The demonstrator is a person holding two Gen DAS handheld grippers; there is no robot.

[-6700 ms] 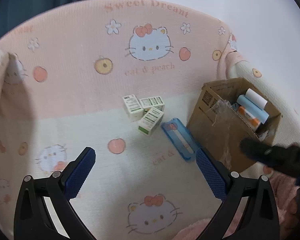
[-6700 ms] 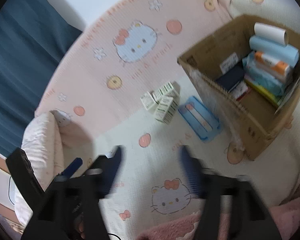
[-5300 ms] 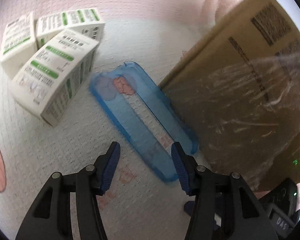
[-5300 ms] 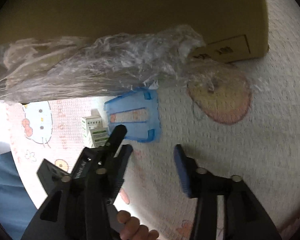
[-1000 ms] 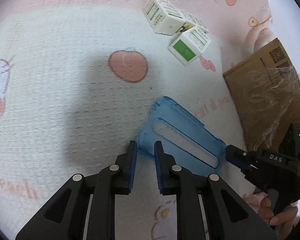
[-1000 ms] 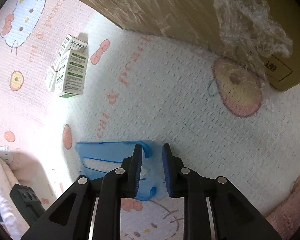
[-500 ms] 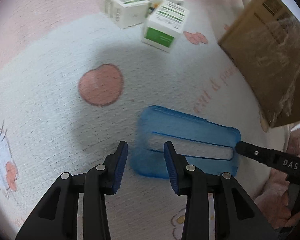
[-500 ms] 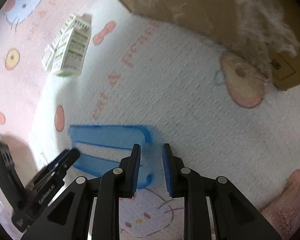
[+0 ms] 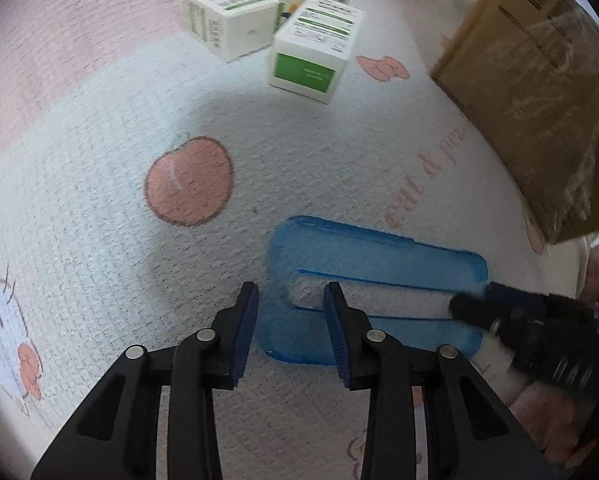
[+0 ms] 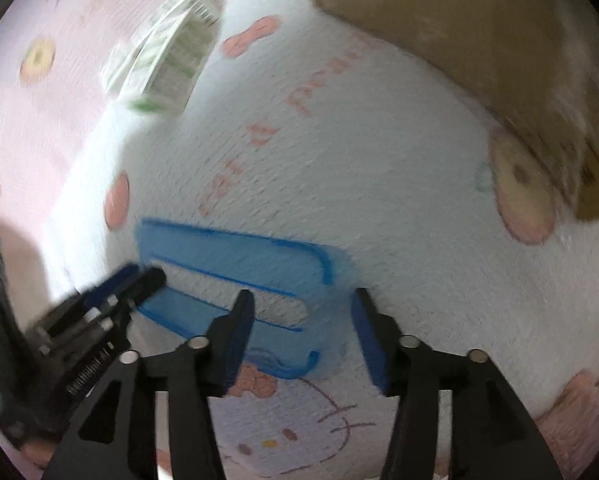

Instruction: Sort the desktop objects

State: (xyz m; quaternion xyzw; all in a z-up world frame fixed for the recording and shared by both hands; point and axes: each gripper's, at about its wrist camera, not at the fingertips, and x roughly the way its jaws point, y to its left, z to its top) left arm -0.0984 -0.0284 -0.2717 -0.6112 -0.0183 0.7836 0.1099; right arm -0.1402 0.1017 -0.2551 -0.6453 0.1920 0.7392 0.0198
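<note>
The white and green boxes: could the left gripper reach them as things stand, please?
Probably yes: bare blanket lies between the left gripper and the boxes; only the blue tray sits just ahead of its closing jaws.

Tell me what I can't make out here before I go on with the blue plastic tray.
- Brown cardboard box: inside hidden; both views show only outer walls, cut by the frame edge.
- White-and-green cartons: print smeared by motion blur, right wrist view.
- Blue plastic tray: near end hidden behind the closing left gripper; the far end behind the opening right gripper.

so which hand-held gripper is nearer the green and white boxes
Left. The left hand-held gripper is at the blue tray's end on the boxes' side; the right hand-held gripper straddles the tray's opposite end, farther from them.
</note>
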